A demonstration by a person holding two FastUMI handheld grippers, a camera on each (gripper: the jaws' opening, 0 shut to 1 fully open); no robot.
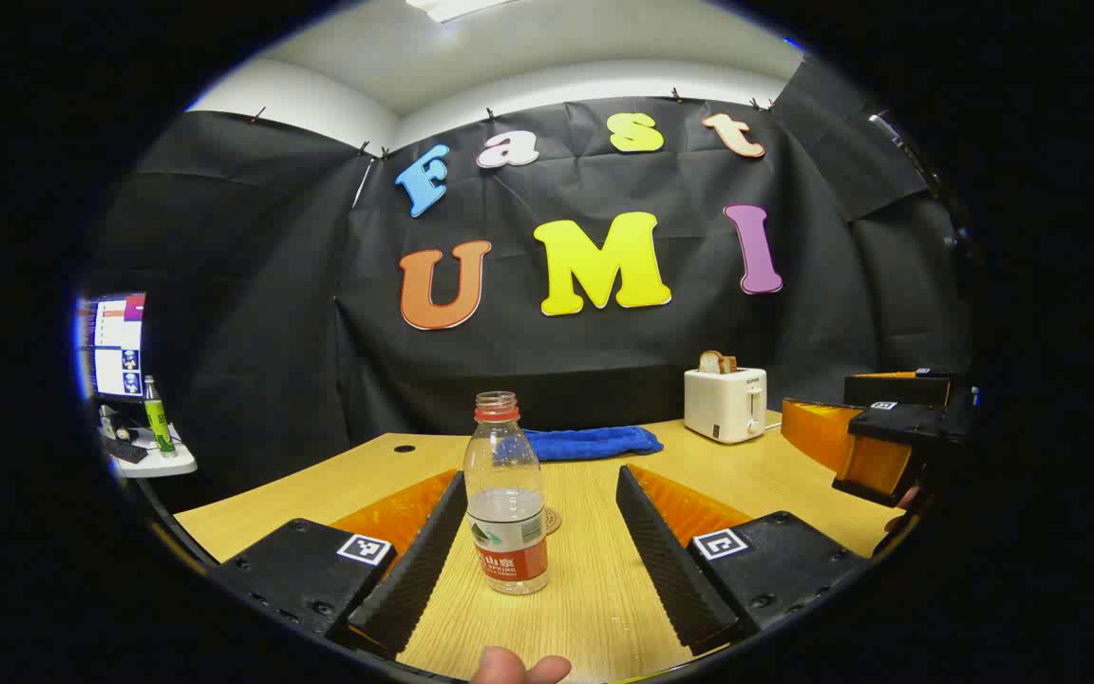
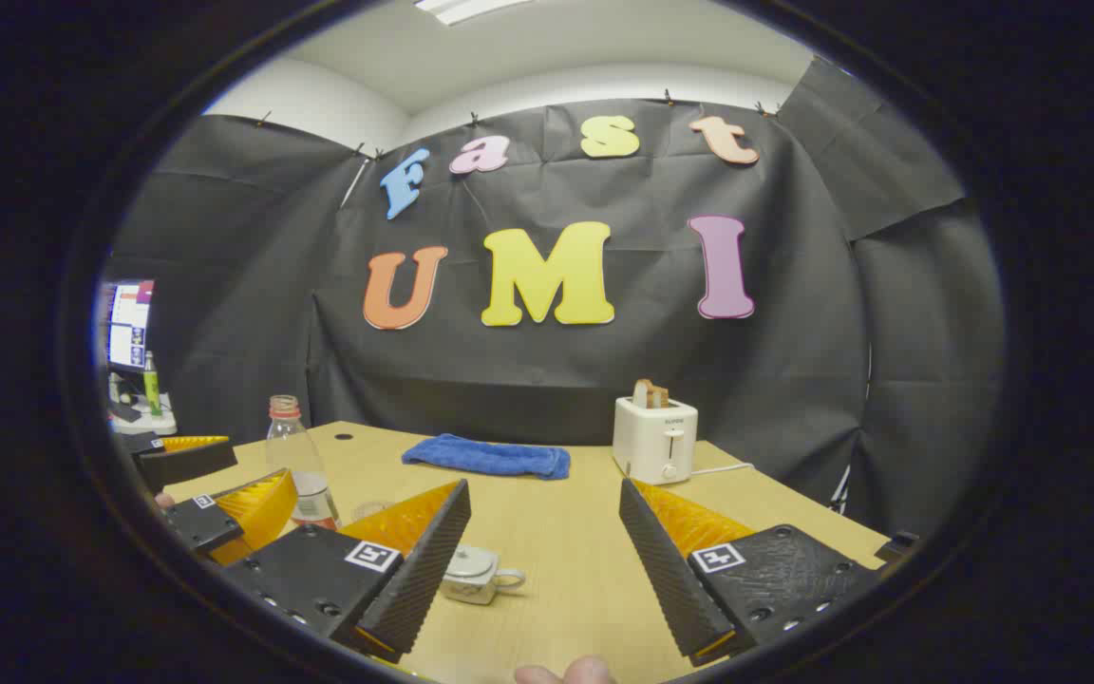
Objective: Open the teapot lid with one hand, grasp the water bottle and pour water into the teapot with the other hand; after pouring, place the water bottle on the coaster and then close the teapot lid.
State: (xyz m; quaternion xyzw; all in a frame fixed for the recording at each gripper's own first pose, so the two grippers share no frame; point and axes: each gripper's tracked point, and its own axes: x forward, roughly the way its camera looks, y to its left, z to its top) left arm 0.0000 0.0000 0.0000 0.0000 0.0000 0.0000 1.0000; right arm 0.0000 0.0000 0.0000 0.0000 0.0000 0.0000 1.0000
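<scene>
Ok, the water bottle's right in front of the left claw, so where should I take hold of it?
Grip the bottle on its straight lower body, around the label, coming in level from the front. It stands upright between the open left claw, and the neck narrows higher up.

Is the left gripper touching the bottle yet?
Apart. In the left gripper view, the bottle stands between the open left gripper's fingers, with bare table on both sides.

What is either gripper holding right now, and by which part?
Nothing. The left gripper has open jaws around the clear plastic water bottle without touching; the right gripper is open.
</scene>
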